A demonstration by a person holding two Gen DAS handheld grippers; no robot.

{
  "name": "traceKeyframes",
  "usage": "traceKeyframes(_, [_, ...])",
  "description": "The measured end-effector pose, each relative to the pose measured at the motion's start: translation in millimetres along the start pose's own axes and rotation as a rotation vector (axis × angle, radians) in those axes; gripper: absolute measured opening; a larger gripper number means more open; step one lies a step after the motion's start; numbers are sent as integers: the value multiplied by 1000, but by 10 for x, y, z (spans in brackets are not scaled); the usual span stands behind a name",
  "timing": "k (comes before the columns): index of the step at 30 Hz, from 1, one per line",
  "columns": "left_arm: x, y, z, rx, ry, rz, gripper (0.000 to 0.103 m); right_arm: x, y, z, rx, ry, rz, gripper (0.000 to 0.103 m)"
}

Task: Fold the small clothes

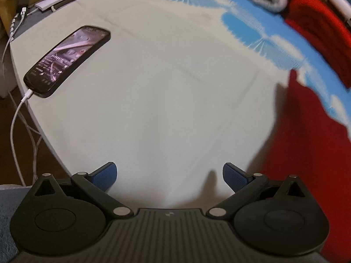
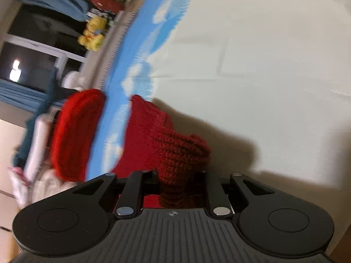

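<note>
A bunched fold of the red knitted garment is clamped between the closed jaws of the right gripper; the pinch seems to have been taken at an edge or cuff so that the piece can be drawn out of the heap and onto the open sheet, though which part of the garment it is cannot be told for sure, since the view is blurred. The knit is thick and ribbed, with coarse, rounded stitches, and it bulges out of the jaws in a soft cone towards twelve o'clock.

In the left wrist view, the same garment is seen as a smooth red mass at three to four o'clock, lying on the bed. The left gripper is held with its jaws wide apart and nothing between the blue textured pads; it is judged to be kept ready above the bare sheet for a second hold.

The white sheet is flat and matt, faintly creased, with a blue printed border at one o'clock. A glossy black phone, plugged into a white cable, lies at ten o'clock, well apart from the garment. More red knitwear is piled at two o'clock.
</note>
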State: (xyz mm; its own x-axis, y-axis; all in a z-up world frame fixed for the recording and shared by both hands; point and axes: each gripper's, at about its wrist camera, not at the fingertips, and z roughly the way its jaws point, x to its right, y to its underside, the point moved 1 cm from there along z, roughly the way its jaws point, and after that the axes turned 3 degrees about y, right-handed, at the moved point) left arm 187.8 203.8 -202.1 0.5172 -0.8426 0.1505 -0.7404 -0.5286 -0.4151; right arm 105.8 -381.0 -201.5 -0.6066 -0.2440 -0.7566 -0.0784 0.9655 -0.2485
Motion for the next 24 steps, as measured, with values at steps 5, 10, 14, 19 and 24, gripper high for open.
traceKeyframes(5, [263,112,85,4,-53,174,103,-203,57,31,42,117,-118,17])
traceKeyframes(10, [307,184,98,1,-12,206,103,-1263,563,-228,253,187,-670,15])
traceKeyframes(14, [291,164,102,-10,-7,178,103,-2111,1684,-413,415,34,-1207,15])
traceKeyframes(19, [155,39,58,-26,53,85,102,-2057,3449,-268,341,-226,-1883,16])
traceKeyframes(24, [18,-9,21,-16,50,51,102,-1651,4120,-69,135,-279,-2019,16])
